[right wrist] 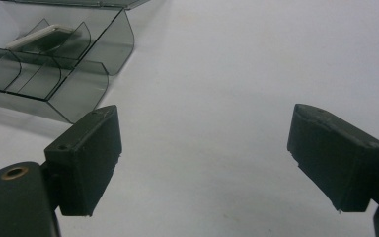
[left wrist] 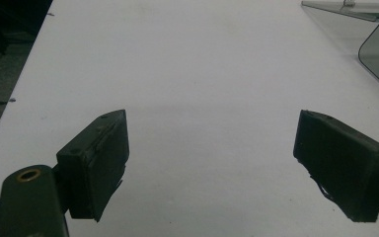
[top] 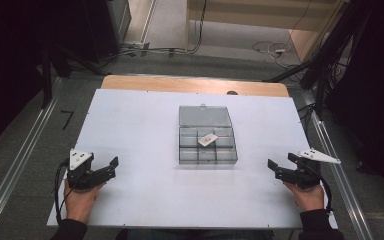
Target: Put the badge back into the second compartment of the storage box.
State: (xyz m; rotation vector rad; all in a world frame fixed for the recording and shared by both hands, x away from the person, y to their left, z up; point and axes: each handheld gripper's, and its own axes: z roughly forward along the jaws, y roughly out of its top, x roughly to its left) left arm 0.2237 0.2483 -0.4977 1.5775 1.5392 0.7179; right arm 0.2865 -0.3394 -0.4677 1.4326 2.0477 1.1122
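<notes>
Organizer box open, card inside.

A white table bears an open, smoky compartment box mid-surface.

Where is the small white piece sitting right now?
In the high view, the small white piece lies tilted inside the open clear compartment box at table centre, in its middle upper cell; the right gripper view shows it leaning on a divider.
</notes>
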